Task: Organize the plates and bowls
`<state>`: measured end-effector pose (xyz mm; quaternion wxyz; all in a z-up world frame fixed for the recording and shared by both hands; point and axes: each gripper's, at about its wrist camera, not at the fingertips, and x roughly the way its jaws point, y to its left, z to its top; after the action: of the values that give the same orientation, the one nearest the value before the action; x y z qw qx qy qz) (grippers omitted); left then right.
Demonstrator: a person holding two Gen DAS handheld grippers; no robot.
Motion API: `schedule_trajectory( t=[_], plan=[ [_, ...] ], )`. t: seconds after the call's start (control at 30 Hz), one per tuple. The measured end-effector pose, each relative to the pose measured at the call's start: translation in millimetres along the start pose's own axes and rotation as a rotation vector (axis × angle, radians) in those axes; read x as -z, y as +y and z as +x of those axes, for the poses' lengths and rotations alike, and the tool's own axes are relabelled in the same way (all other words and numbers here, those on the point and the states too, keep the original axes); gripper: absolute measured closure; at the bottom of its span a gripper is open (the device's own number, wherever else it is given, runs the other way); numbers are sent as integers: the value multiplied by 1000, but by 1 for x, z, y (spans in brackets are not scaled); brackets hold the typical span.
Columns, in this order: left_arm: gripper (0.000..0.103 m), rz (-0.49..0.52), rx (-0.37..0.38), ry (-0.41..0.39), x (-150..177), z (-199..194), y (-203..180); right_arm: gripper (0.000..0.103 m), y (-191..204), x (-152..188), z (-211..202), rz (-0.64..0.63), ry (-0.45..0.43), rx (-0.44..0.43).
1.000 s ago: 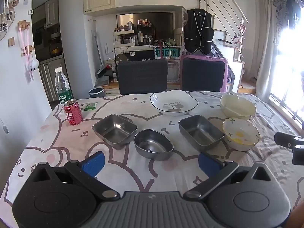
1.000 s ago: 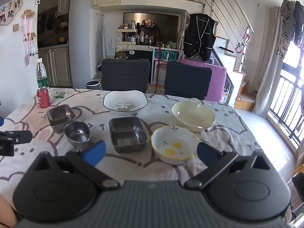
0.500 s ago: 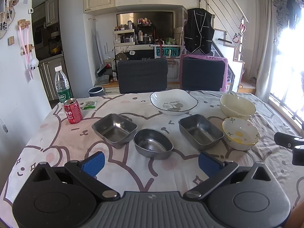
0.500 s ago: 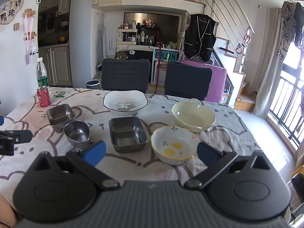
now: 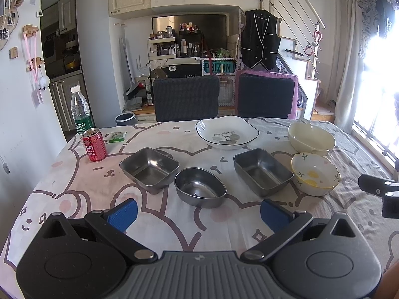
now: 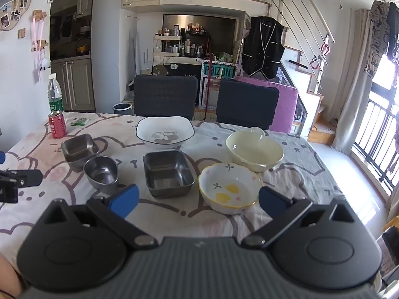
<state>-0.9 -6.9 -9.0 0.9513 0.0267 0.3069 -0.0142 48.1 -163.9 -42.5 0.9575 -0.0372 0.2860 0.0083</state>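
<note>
Both grippers hover low over the near edge of a table (image 5: 74, 189) covered in a cartoon-print cloth; the left gripper (image 5: 198, 211) has its blue-padded fingers spread wide with nothing between them, and the right gripper (image 6: 198, 200) is spread just as wide and equally empty.

Seen from the left wrist camera, the dishes sit ahead, toward 12 o'clock; a small oval steel bowl (image 5: 200, 186) lies nearest, between the blue pads; a rectangular steel tray (image 5: 149, 169) touches it at 11 o'clock; a second rectangular steel tray (image 5: 262, 172) sits apart at 1 o'clock; a flowered ceramic bowl (image 5: 314, 174) with yellow spots rests just beside that tray, further toward 2 o'clock; a cream bowl (image 5: 311, 138) stands just behind the flowered one; a white plate with a dark rim (image 5: 227, 132) lies at 12 o'clock, beyond the trays.

At 10 o'clock, near the far left corner, stand a red can (image 5: 94, 145) and a clear water bottle (image 5: 81, 111); a small green packet (image 5: 116, 137) lies just beside the can.

Two dark chairs (image 5: 186, 98) face the far edge of the table.
</note>
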Motion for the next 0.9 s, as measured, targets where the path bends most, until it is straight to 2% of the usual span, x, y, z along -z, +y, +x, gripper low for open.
schedule_trajectory(
  t=[0.9],
  plan=[
    [0,-5,6,12,3,1,-1,0,0,0,3,-1,10,-1]
  ],
)
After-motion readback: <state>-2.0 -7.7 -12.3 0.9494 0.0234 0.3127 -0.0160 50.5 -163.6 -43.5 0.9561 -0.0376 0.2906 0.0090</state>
